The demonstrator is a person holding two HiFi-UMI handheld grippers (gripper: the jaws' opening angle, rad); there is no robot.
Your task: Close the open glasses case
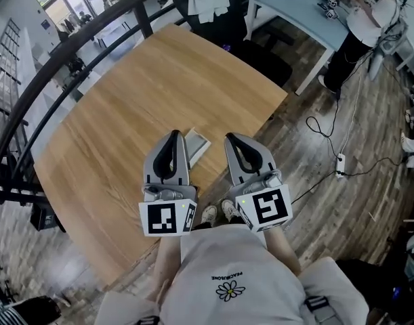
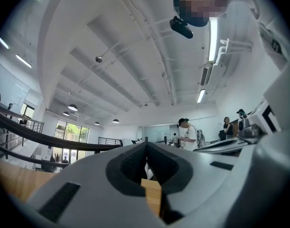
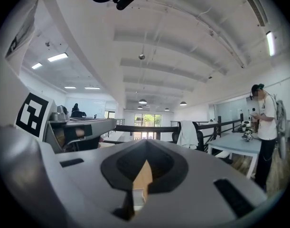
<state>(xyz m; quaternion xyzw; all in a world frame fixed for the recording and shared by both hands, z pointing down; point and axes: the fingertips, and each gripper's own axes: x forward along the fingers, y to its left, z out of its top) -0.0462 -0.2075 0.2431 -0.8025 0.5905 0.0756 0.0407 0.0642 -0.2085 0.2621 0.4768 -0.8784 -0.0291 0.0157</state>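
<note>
Case (image 1: 197, 145) sits on table (image 1: 118, 120), frame centre, btwn the tips of both grippers. Left gripper (image 1: 172, 135) & right gripper (image 1: 232, 138): jaws closed, nothing held. Risk: a level push w/ closed tips may slide case, not fold its lid.

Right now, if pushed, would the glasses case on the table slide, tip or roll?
The glasses case looks flat and straight-edged, so it probably won't roll. Lying low on the smooth wooden table, it would likely slide rather than tip.
</note>
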